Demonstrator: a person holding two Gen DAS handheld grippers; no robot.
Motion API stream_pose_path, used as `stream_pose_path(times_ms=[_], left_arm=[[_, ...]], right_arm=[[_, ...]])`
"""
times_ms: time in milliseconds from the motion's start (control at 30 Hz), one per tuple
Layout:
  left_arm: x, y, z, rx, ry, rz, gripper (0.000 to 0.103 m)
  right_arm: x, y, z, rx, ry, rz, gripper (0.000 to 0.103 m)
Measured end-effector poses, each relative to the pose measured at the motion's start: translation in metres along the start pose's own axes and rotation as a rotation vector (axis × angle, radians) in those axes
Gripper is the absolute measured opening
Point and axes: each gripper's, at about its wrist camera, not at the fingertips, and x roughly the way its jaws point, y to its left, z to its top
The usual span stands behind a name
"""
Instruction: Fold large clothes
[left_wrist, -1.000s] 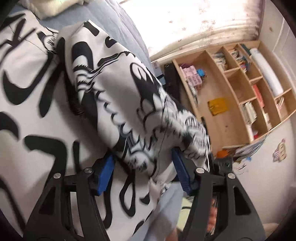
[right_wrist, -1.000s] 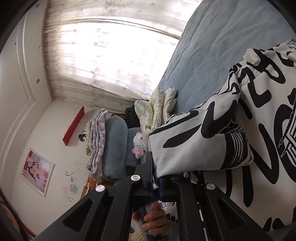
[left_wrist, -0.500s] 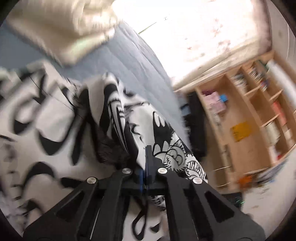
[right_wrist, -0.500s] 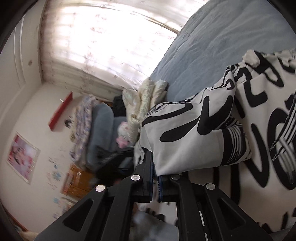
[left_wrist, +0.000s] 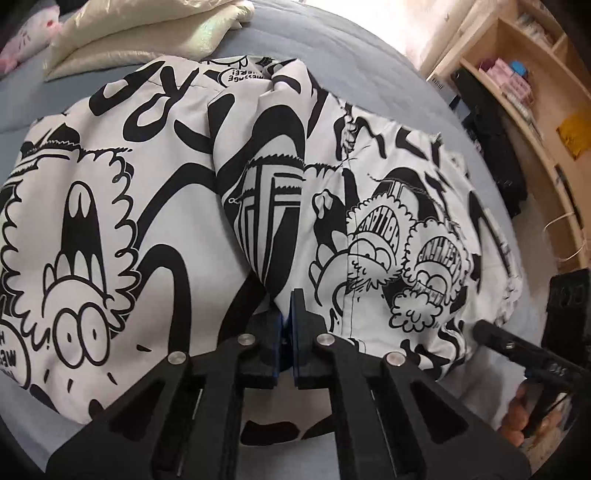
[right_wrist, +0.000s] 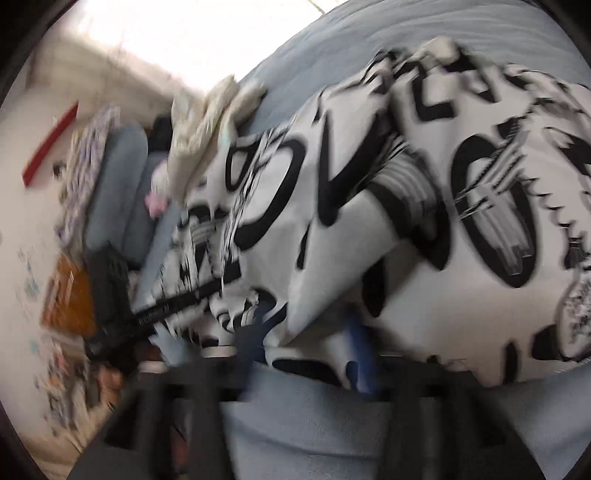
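Observation:
A large white garment with black cartoon prints (left_wrist: 129, 229) lies spread on the blue-grey bed (left_wrist: 351, 48). A narrow folded part of it (left_wrist: 262, 206) runs down its middle to my left gripper (left_wrist: 286, 317), which is shut on that fold's near end. The right wrist view is blurred. In it my right gripper (right_wrist: 308, 339) has its jaws opening, with a corner of the garment (right_wrist: 317, 280) lying loose between the blue pads (right_wrist: 358, 354). The right gripper (left_wrist: 517, 350) also shows at the left view's right edge, held by a hand.
A cream padded item (left_wrist: 147, 33) and a pink plush toy (left_wrist: 26, 37) lie at the head of the bed. A wooden bookshelf (left_wrist: 535, 92) and dark items stand beside the bed. A blue cushion (right_wrist: 118, 192) sits past the bed's end.
My left gripper shut on the fold and brought it down over the spread garment. My right gripper, shut on a fold before, has opened its jaws and dropped lower toward the bed.

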Motion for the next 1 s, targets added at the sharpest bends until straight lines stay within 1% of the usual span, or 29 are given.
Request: stream_pose_path(times_ms=[33,67,167,267,367,433,467,533,600,633,700,767,800,900,933,967,1000], left_arm=[[0.001,0.002,0.002,-0.013,0.005,-0.023,0.0],[0.001,0.006,0.005,-0.025,0.011,-0.044,0.0],[0.001,0.022,0.015,-0.063,0.009,-0.106,0.0],[0.003,0.033,0.026,-0.093,-0.005,-0.143,0.001],[-0.002,0.036,0.037,-0.101,-0.018,-0.162,0.003],[-0.002,0.035,0.046,-0.097,-0.026,-0.173,0.004],[-0.001,0.035,0.052,-0.092,-0.033,-0.177,0.004],[0.002,0.038,0.064,-0.087,-0.047,-0.173,0.01],[-0.001,0.041,0.079,-0.093,-0.045,-0.159,0.015],[-0.001,0.043,0.081,-0.098,-0.044,-0.156,0.015],[0.009,0.047,0.092,-0.11,-0.035,-0.143,0.015],[0.021,0.049,0.103,-0.128,-0.031,-0.139,0.015],[0.025,0.049,0.107,-0.139,-0.028,-0.143,0.015],[0.034,0.046,0.111,-0.16,-0.022,-0.159,0.015],[0.037,0.041,0.109,-0.15,-0.016,-0.15,0.014],[0.04,0.036,0.105,-0.138,-0.013,-0.135,0.013],[0.043,0.028,0.1,-0.117,-0.01,-0.102,0.011]], right_arm=[[-0.006,-0.005,0.002,0.027,-0.027,0.005,0.084],[-0.013,-0.012,0.005,0.065,-0.063,0.03,0.089],[-0.016,-0.038,0.016,0.192,-0.093,0.135,0.089],[-0.004,-0.06,0.035,0.319,-0.086,0.231,0.089],[0.01,-0.067,0.052,0.359,-0.094,0.315,0.089],[0.021,-0.067,0.062,0.374,-0.102,0.335,0.089],[0.027,-0.068,0.069,0.382,-0.106,0.324,0.087],[0.033,-0.071,0.079,0.383,-0.107,0.293,0.078],[0.046,-0.062,0.094,0.349,-0.101,0.226,0.063],[0.047,-0.059,0.099,0.315,-0.106,0.189,0.057],[0.05,-0.047,0.111,0.212,-0.111,0.092,0.025],[0.046,-0.029,0.123,0.098,-0.139,0.01,0.013],[0.039,-0.019,0.128,0.027,-0.175,-0.038,0.01],[0.022,0.003,0.142,-0.092,-0.238,-0.119,0.009],[0.016,0.006,0.142,-0.114,-0.24,-0.143,0.009],[0.019,0.006,0.145,-0.124,-0.229,-0.178,0.009],[0.024,0.005,0.145,-0.127,-0.204,-0.215,0.009]])
